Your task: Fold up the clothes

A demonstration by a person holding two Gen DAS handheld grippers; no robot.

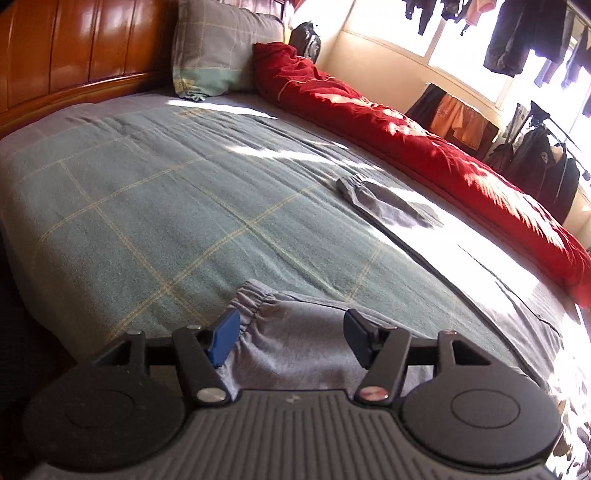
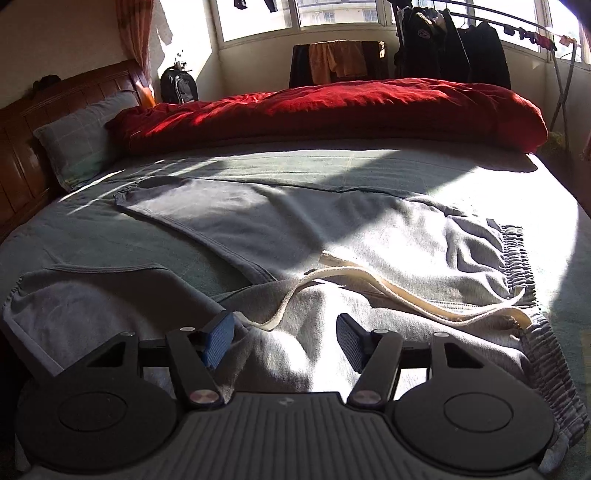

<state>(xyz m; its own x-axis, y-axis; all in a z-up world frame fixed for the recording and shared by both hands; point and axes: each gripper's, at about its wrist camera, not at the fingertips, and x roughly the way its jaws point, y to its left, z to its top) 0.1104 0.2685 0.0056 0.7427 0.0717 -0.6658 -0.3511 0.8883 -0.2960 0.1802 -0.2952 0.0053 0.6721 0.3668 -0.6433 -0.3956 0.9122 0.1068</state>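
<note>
Grey sweatpants (image 2: 369, 236) sprawl across the green checked bed (image 1: 147, 206) — soft, floppy fleece, moderately heavy, likely to sag unless taken by the elastic waistband (image 2: 517, 258) at three o'clock. Left gripper (image 1: 290, 339) gapes over a leg cuff (image 1: 255, 299); right gripper (image 2: 286, 341) — jaws apart, holding nothing.

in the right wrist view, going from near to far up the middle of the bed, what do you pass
Right gripper → grey sweatpants → green bedspread → red quilt → orange cloth on a rack → window.
</note>
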